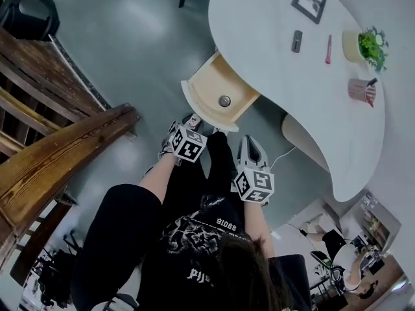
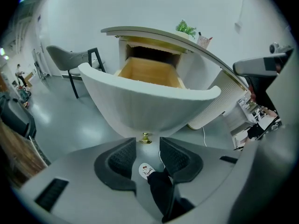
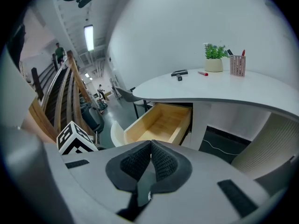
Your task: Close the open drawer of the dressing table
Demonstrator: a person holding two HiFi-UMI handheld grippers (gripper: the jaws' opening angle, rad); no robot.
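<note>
The white dressing table [image 1: 272, 18] has its drawer [image 1: 228, 83] pulled out, with a pale wood inside and a curved white front [image 2: 149, 104]. A small brass knob [image 2: 145, 138] hangs under that front. My left gripper [image 2: 147, 146] is open and points down at the front, with the knob just beyond its tips and nothing between the pads. Its marker cube [image 1: 188, 142] sits close to the drawer front in the head view. My right gripper [image 3: 150, 147] is shut on nothing and held back to the right of the drawer [image 3: 161, 124]. A small round object [image 1: 224, 100] lies in the drawer.
A wooden stair railing [image 1: 58, 154] runs along the left. On the tabletop stand a picture frame [image 1: 308, 0], a potted plant [image 1: 371, 44] and a pen holder [image 1: 362, 91]. A grey chair [image 2: 70, 59] stands left of the table. The person's legs and shoes are under the grippers.
</note>
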